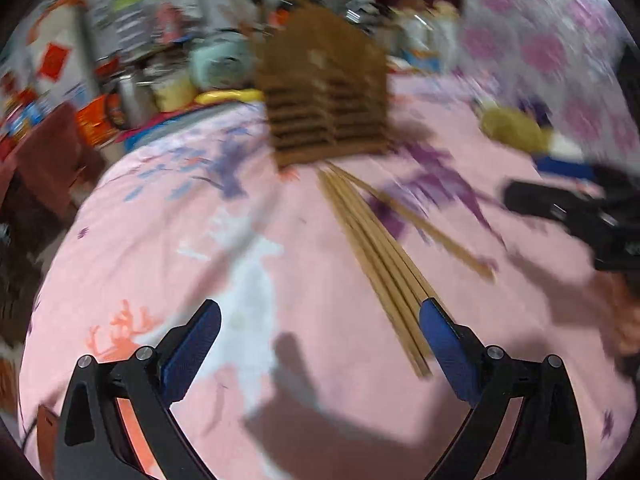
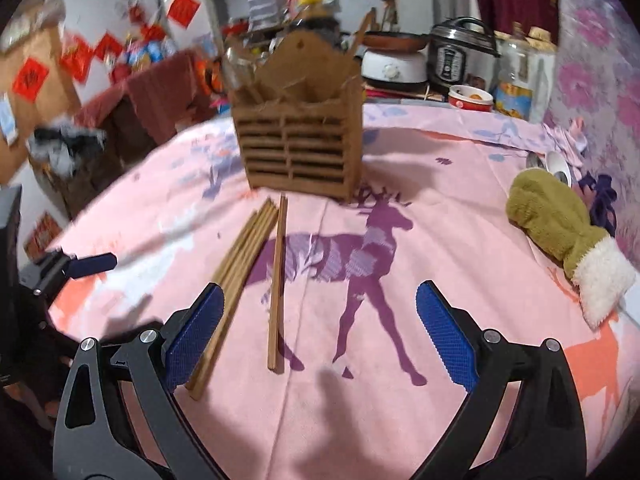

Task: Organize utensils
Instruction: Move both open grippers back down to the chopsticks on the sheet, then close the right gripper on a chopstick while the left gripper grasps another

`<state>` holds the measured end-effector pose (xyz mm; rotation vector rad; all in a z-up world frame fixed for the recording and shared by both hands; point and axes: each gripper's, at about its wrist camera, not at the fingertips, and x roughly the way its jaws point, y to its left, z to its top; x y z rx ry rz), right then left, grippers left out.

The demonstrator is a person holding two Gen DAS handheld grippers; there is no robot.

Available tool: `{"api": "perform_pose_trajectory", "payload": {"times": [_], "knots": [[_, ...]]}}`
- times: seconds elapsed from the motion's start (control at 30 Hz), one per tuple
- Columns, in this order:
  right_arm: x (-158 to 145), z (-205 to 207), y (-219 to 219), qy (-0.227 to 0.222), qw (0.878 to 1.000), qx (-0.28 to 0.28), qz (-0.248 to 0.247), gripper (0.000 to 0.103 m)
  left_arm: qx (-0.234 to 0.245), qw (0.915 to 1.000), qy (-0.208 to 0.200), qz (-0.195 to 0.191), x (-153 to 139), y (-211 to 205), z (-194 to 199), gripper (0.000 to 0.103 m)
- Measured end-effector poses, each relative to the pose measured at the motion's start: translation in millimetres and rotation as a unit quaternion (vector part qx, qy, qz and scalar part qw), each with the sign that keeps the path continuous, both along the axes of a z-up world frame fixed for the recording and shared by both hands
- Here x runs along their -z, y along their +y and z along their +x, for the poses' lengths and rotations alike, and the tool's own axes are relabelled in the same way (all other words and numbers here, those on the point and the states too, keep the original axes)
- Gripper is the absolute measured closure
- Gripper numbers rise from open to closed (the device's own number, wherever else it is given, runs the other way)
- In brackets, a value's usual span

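A brown slatted wooden utensil holder [image 2: 298, 140] stands upright on the pink deer-print cloth; it also shows blurred in the left wrist view [image 1: 324, 96]. In front of it lie wooden chopsticks: a bundle [image 2: 236, 264] and a separate pair [image 2: 278, 280]. My right gripper [image 2: 320, 336] is open just above the cloth, the separate pair between its fingers and the bundle beside its left finger. My left gripper [image 1: 320, 348] is open too, with the bundle [image 1: 380, 264] running down to its right finger and one stray chopstick [image 1: 424, 224] further right. Neither gripper holds anything.
A green plush mitten [image 2: 560, 232] with a white cuff lies at the right of the table. Behind the table stand a pressure cooker [image 2: 460, 52], a white appliance, jars and a bowl [image 2: 470, 98]. The other gripper [image 1: 580, 216] shows at the left wrist view's right edge.
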<state>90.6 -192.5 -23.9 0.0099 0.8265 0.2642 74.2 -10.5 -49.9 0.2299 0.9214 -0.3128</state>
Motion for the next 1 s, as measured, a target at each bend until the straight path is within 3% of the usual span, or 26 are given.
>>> {"api": "perform_pose_trajectory", "payload": {"times": [0.17,0.3,0.47,0.6,0.63,0.67,0.77,0.93,0.97,1.0], "knots": [[15,4,12,0.027,0.999,-0.017,-0.03,0.009,0.066,0.9965,0.036,0.037,17,-18,-5,0.005],[25,8,16,0.05,0.998,-0.028,-0.041,0.01,0.068,0.9959,0.045,0.039,20,-12,-2,0.005],[42,11,25,0.075,0.993,-0.041,-0.079,0.011,-0.018,0.9975,0.058,0.037,24,26,23,0.004],[48,11,26,0.081,0.992,-0.049,-0.086,0.03,-0.086,0.9943,0.048,0.04,23,46,37,0.005],[46,9,26,0.078,0.992,-0.054,-0.085,0.04,-0.089,0.9942,0.045,0.042,23,45,38,0.005],[46,8,27,0.078,0.992,-0.059,-0.082,0.043,-0.088,0.9943,0.042,0.045,23,43,38,0.006],[46,4,30,0.08,0.992,-0.075,-0.068,0.064,-0.074,0.9957,0.029,0.047,22,35,38,0.017],[44,0,30,0.088,0.991,-0.09,-0.043,0.094,-0.041,0.9977,0.05,-0.02,22,33,38,0.063],[44,0,30,0.09,0.991,-0.091,-0.036,0.095,-0.039,0.9977,0.05,-0.024,21,32,36,0.068],[43,0,29,0.089,0.992,-0.088,-0.032,0.095,-0.037,0.9976,0.05,-0.028,20,33,36,0.078]]}}
